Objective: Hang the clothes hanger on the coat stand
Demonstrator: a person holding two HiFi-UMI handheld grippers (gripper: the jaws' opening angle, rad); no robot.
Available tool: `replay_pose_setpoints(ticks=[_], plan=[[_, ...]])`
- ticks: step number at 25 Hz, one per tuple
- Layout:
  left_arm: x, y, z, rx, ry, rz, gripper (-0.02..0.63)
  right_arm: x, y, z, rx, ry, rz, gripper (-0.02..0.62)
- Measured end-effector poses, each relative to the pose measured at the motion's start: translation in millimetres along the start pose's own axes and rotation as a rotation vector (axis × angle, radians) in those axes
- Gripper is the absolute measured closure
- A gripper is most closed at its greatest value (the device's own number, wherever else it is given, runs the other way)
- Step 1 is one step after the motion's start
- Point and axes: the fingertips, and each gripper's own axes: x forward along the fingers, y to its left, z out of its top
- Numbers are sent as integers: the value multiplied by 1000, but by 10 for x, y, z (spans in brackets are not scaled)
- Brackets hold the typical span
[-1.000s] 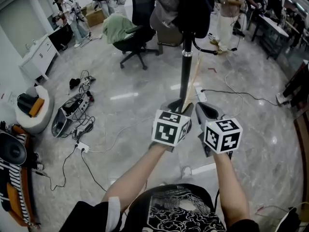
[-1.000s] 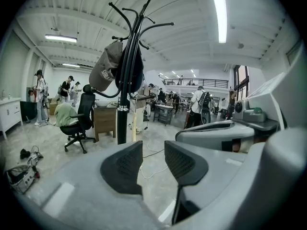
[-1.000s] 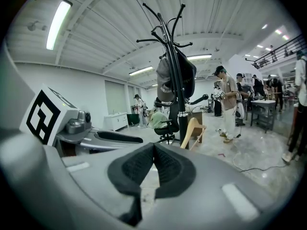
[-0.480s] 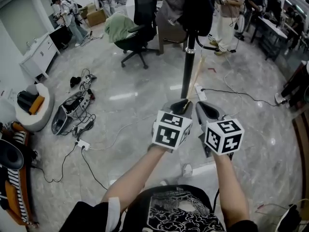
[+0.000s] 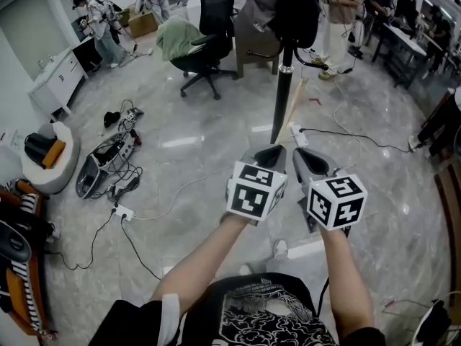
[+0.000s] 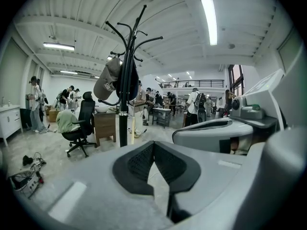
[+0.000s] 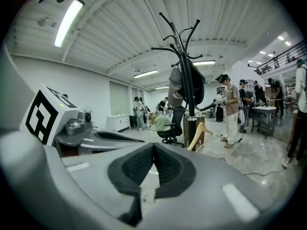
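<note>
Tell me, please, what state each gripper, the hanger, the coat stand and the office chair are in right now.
left gripper: shut, nothing between the jaws.
right gripper: shut, nothing between the jaws.
wooden hanger: on the floor, leaning by the coat stand's pole, not hung.
coat stand: upright, with dark and grey items hanging on it.
office chair: upright, with a green garment draped over it.

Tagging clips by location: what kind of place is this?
Probably an open-plan office or lab workspace. There is a swivel chair, desks along the edges, cables strewn over a polished floor, and a mezzanine at the back.
</note>
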Motion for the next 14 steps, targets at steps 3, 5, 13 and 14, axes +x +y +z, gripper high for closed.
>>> replay_pose_setpoints(ticks=[3, 5, 13, 14], plan=[[-16, 4, -46, 5, 4, 1, 600, 21, 50, -33, -1, 3, 7, 595], [-13, 16, -45, 6, 5, 3, 600, 38, 61, -33, -2, 4, 11, 595], [-74, 52, -76, 8, 10, 4, 600, 24, 122, -36, -6, 5, 9, 595], [-68, 61, -83, 8, 10, 4, 600, 32, 121, -40, -7, 5, 9, 595]])
